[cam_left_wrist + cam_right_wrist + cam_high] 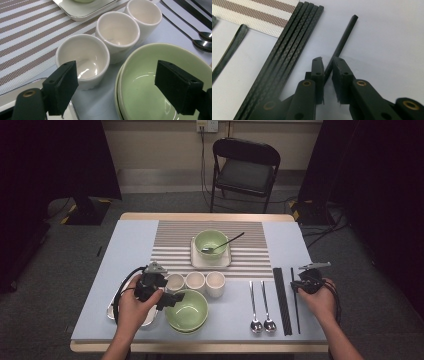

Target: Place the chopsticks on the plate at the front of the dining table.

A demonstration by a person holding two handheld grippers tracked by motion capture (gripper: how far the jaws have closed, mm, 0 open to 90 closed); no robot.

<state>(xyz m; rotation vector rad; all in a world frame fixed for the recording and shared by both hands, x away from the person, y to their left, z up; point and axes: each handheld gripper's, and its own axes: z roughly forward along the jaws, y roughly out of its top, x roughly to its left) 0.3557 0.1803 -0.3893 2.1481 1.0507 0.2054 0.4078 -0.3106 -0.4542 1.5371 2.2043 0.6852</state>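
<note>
My right gripper (pixel 328 63) is shut on a single black chopstick (pixel 344 37) that lies on the pale blue mat, apart from a tight bundle of several black chopsticks (pixel 294 40) to its left. In the high view the right gripper (pixel 299 285) sits at the table's right over that chopstick (pixel 296 307). My left gripper (pixel 118 75) is open, its jaws wide apart. One jaw is by the nearest white cup (pixel 82 57) and the other is over the stacked green bowls (pixel 150 82). From above, the left gripper (pixel 174 299) is at the left rim of those bowls (pixel 190 312).
Three white cups (pixel 195 281) stand in a row. Two metal spoons (pixel 261 307) lie between bowls and chopsticks. A green bowl (pixel 211 242) with a spoon sits on a square plate (pixel 200 261) on the striped placemat (pixel 170 240). A metal tray (pixel 111 312) lies under the left hand.
</note>
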